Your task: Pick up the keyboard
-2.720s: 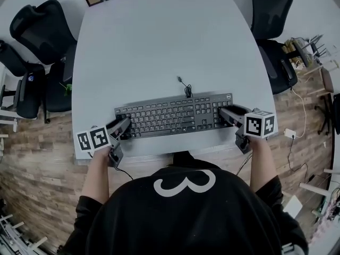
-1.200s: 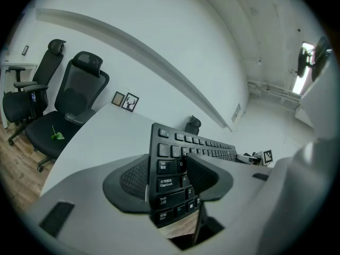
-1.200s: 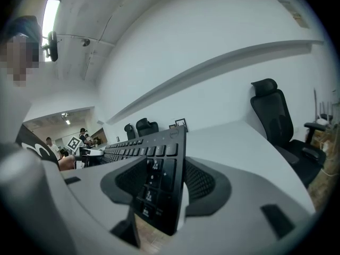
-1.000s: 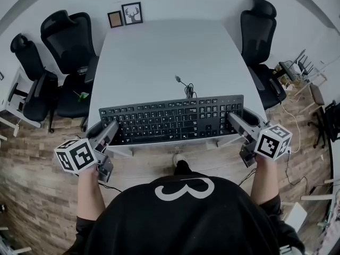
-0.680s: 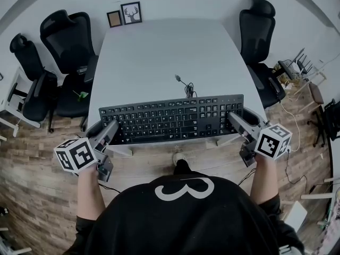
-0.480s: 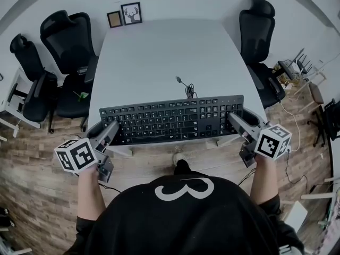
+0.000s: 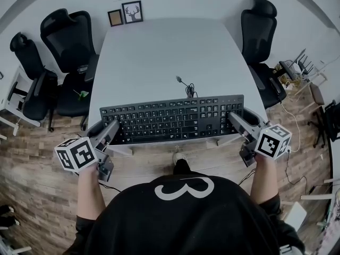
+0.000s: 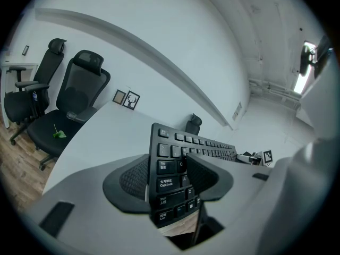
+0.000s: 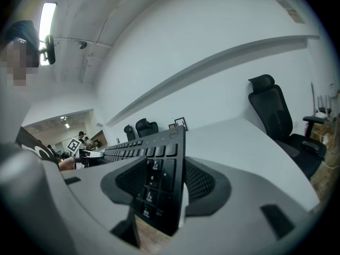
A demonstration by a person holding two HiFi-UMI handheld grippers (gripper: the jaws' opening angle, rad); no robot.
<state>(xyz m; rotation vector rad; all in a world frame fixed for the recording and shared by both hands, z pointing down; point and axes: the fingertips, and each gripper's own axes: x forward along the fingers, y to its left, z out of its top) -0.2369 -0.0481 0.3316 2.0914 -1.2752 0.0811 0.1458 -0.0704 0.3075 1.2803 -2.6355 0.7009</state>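
The black keyboard point(image 7: 172, 118) hangs level above the near edge of the white table point(image 7: 170, 47), carried by its two short ends. My left gripper point(image 7: 112, 127) is shut on its left end. The pads clamp the key face and the underside, as the left gripper view shows on the keyboard point(image 8: 171, 169) between the left gripper point(image 8: 167, 177) jaws. My right gripper point(image 7: 234, 117) is shut on the right end. In the right gripper view the keyboard point(image 9: 159, 169) stands edge-on inside the right gripper point(image 9: 164, 182). Its cable point(image 7: 186, 88) trails onto the table.
Black office chairs stand at the left point(image 7: 69, 36), far left point(image 7: 26, 78) and right point(image 7: 257, 20) of the table. Two small picture frames point(image 7: 126, 14) lean at the far wall. Wooden floor lies below the keyboard's near edge. Cables and gear clutter the right side point(image 7: 297, 65).
Since the earliest frame the keyboard has come up off the table with both grippers on its ends. Over the last second nothing has moved.
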